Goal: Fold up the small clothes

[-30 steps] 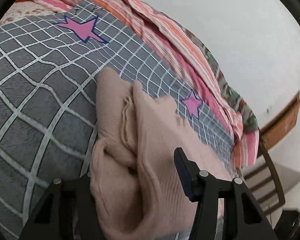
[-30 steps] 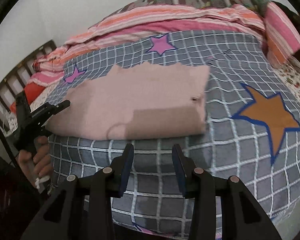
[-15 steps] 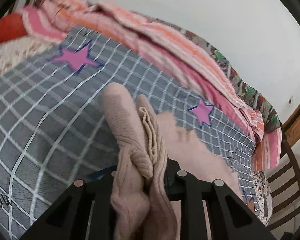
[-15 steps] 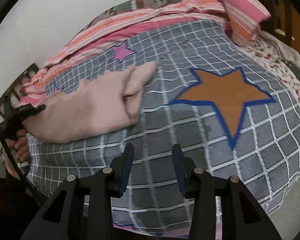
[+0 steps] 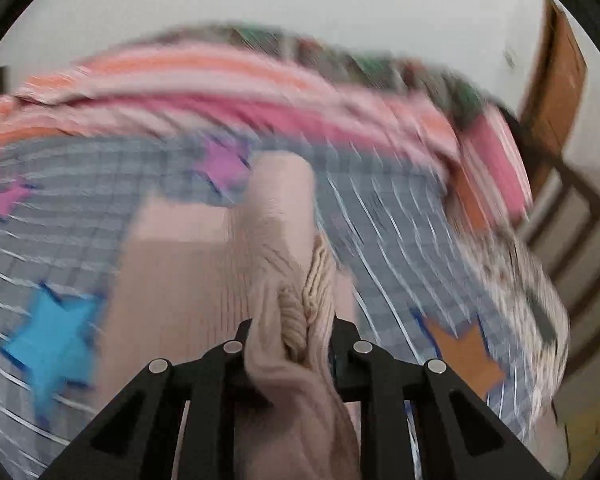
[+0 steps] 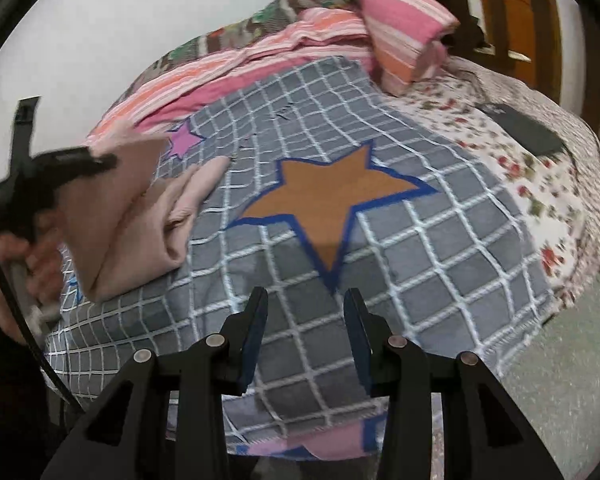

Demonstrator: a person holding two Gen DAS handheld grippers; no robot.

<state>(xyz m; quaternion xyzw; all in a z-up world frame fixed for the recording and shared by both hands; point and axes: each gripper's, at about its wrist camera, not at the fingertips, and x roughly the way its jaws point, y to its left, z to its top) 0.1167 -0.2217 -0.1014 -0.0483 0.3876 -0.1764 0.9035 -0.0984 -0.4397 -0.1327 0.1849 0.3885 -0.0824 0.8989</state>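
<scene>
My left hand-held gripper is clenched on a bunched edge of the pink sweater; a second ago its jaws stood apart around that fabric. Since then the edge has lifted off the bed, and the sweater, which lay flat on the grey checked blanket, now slopes up from the blanket toward that gripper, seen at the left of the right wrist view. My right hand-held gripper hangs released with nothing between its jaws, as wide as before, now over the orange star instead of the sweater's near edge.
</scene>
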